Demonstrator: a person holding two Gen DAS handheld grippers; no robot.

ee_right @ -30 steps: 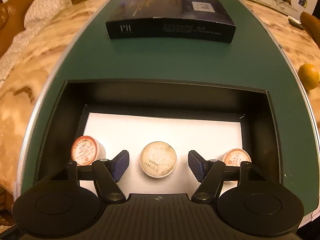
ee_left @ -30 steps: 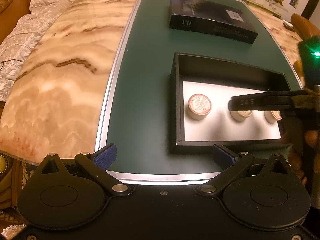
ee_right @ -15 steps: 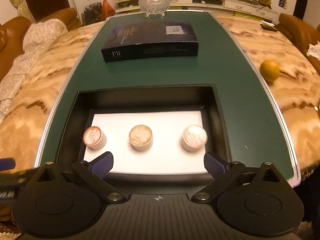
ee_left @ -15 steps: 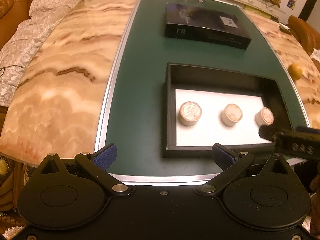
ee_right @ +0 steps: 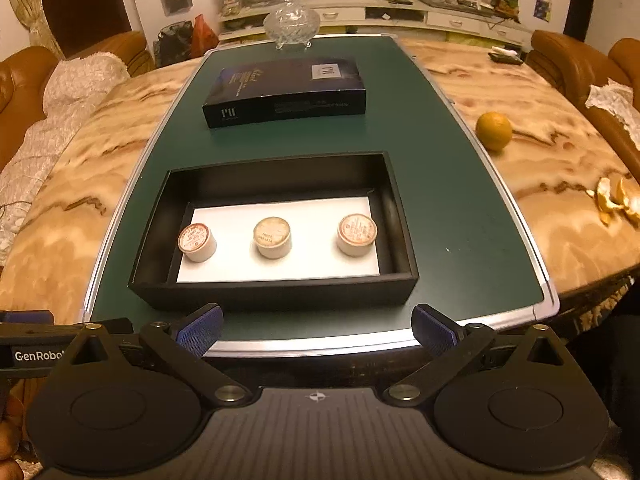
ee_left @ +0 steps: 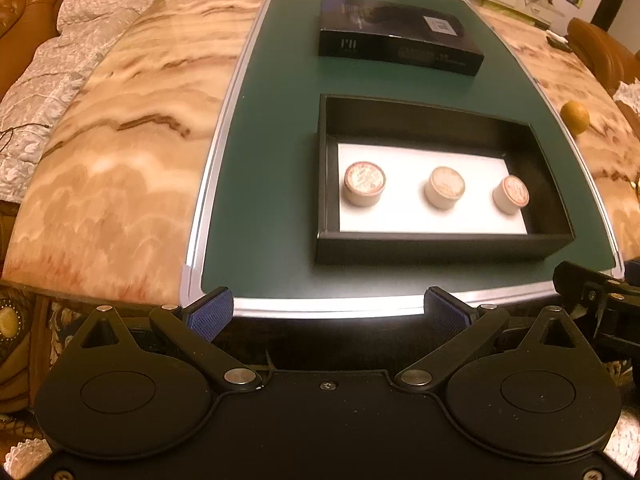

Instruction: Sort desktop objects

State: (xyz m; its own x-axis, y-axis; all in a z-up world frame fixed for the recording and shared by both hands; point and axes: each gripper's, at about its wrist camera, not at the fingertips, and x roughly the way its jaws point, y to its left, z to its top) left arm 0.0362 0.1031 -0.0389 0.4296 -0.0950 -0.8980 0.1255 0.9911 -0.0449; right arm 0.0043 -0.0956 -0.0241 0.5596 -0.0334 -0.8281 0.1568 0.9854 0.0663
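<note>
A black open tray (ee_left: 440,246) (ee_right: 272,292) with a white floor sits on the green mat (ee_left: 272,160). Three small round jars stand upright in a row inside it: left (ee_right: 197,241), middle (ee_right: 272,237), right (ee_right: 357,234). The left wrist view shows the same row (ee_left: 365,188) (ee_left: 445,187) (ee_left: 511,194). My right gripper (ee_right: 317,328) hangs open and empty over the mat's near edge, in front of the tray. My left gripper (ee_left: 328,312) is also open and empty at that edge, left of the tray.
A flat black box (ee_right: 284,88) lies on the mat behind the tray, with a glass dish (ee_right: 292,24) beyond it. On the marble tabletop to the right are an orange (ee_right: 494,130) and pieces of peel (ee_right: 616,200). Brown sofas surround the table.
My right gripper's fingers, which flanked the middle jar inside the tray, have spread wide and pulled back and up out of the tray. The left gripper drew back a little.
</note>
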